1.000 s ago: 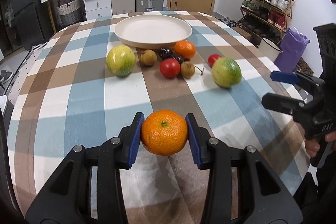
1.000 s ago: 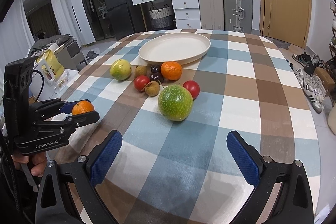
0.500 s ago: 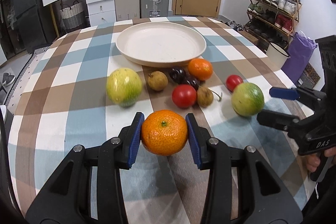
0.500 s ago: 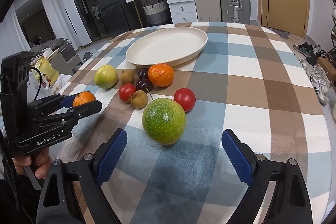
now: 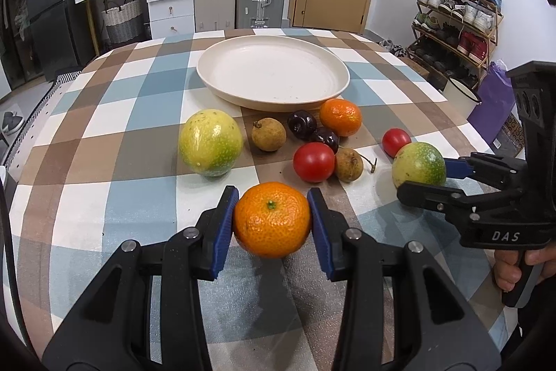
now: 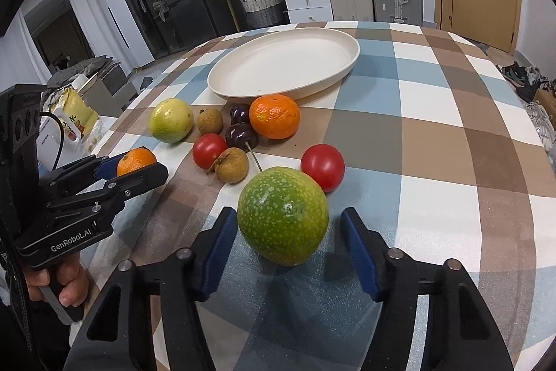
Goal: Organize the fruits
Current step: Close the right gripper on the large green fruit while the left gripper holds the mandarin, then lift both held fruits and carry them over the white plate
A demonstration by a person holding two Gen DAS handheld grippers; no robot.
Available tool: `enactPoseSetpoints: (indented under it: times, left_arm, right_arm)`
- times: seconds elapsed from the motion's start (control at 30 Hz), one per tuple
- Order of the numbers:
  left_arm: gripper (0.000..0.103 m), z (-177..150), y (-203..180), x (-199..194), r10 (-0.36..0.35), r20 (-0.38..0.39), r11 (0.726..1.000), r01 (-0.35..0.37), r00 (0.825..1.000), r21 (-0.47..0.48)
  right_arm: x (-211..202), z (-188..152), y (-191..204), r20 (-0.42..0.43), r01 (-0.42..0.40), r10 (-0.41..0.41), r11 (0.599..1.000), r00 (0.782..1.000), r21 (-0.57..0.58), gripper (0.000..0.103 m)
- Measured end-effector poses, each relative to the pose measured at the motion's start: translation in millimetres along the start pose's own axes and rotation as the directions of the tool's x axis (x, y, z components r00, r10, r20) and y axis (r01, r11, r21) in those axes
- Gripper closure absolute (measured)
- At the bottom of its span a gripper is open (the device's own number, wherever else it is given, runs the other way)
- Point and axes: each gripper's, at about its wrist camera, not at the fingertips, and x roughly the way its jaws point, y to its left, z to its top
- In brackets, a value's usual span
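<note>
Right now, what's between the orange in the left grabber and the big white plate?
In the left wrist view, between the held orange and the plate lie a red tomato, two brown longans, two dark cherries and bare checked cloth.

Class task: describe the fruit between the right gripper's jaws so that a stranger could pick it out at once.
Start at the big cream plate on the checked tablecloth. Nearest the camera in the cluster of fruit below it sits the green speckled fruit. It is larger than the red tomato behind it and far greener than the yellowish fruit.
</note>
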Motion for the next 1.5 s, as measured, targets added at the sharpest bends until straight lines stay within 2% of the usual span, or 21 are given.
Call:
enactPoseSetpoints:
  times: [0.1, 0.4, 0.8, 1.17, 1.5]
  left_arm:
    - [0.065, -0.1, 0.2, -0.1, -0.003, 0.0, 1.0, 0.003, 1.0, -0.001]
    - [0.065, -0.3, 0.4, -2.6, 0.001, 0.006, 1.0, -0.001, 1.0, -0.004]
    - [0.065, 10.6, -2.6, -16.3, 0.0, 0.046, 1.0, -0.001, 0.999, 0.009]
    - [0.065, 43.4, 4.0, -18.6, 0.014, 0.099, 1.0, -0.015, 0.995, 0.005]
    - [0.065, 73.1, 5.4, -10.0, 0.022, 0.13, 1.0, -0.024, 0.991, 0.017]
  right_arm:
    - [-1.1, -1.0, 1.5, 0.006, -0.007, 0.007, 1.0, 1.0, -0.001, 0.053]
    - [-4.9, -5.6, 7.5, 0.018, -0.005, 0.005, 1.0, 1.0, -0.022, 0.054]
    - [-22.3, 2.5, 12.5, 0.08, -0.025, 0.029, 0.999, 0.996, -0.042, 0.054]
    - [-37.9, 30.5, 13.6, 0.149, -0.028, 0.037, 0.998, 0.988, -0.059, 0.054]
    - [-35.5, 63.9, 16.9, 0.183, -0.042, 0.054, 0.997, 0.982, -0.067, 0.054]
